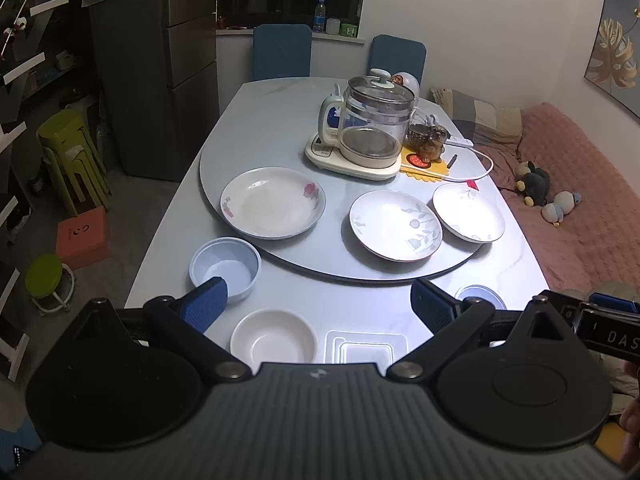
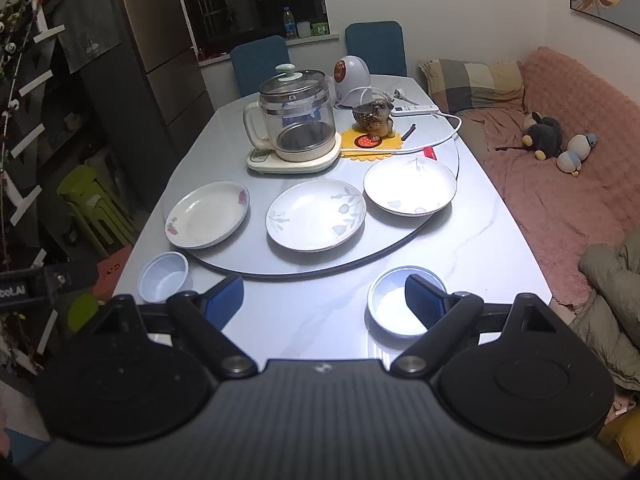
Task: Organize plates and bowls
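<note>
Three plates lie on the grey turntable (image 1: 280, 136): a red-flowered plate (image 1: 273, 202) (image 2: 207, 214) on the left, a leaf-patterned plate (image 1: 395, 225) (image 2: 316, 215) in the middle, and a deeper leaf-patterned plate (image 1: 468, 213) (image 2: 409, 185) on the right. On the table near me sit a blue bowl (image 1: 225, 268) (image 2: 164, 276), a white bowl (image 1: 274, 337), a white square dish (image 1: 366, 347) and a shallow blue bowl (image 2: 394, 306) (image 1: 480, 295). My left gripper (image 1: 318, 304) is open above the white bowl and dish. My right gripper (image 2: 324, 298) is open, its right finger over the shallow blue bowl.
A glass kettle (image 1: 370, 124) on its base, a dog figurine (image 2: 378, 120) on a yellow mat, a power strip (image 2: 414, 110) with cord and a round white device (image 2: 352, 80) stand behind the plates. Two blue chairs (image 1: 282, 52) stand at the far end. A sofa (image 2: 560, 184) lies right.
</note>
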A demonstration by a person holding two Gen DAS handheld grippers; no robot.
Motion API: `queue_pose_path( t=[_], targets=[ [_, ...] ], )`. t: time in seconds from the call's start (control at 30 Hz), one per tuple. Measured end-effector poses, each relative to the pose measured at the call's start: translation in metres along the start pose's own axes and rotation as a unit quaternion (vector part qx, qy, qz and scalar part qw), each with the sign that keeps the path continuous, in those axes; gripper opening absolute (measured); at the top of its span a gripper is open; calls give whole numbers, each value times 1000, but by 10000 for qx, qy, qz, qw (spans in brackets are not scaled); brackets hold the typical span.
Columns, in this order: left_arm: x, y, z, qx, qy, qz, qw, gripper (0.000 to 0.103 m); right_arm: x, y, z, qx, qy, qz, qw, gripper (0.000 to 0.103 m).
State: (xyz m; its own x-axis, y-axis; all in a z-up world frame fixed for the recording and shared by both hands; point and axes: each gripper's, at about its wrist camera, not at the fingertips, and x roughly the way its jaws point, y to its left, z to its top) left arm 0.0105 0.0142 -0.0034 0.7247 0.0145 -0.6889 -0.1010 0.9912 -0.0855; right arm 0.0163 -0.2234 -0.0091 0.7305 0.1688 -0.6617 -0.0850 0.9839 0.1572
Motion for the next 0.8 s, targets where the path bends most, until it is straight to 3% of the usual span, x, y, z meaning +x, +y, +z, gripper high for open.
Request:
queue_pose_path(
  t=[0.27,0.8],
  targets=[
    [4,15,3,-96,17,-113,9999,100,-1,16,1,-133,-111,-38,9998,89],
    [18,50,12,173,122,-530,9984,100,1,47,1,348,-120,-510,9980,89]
  ],
)
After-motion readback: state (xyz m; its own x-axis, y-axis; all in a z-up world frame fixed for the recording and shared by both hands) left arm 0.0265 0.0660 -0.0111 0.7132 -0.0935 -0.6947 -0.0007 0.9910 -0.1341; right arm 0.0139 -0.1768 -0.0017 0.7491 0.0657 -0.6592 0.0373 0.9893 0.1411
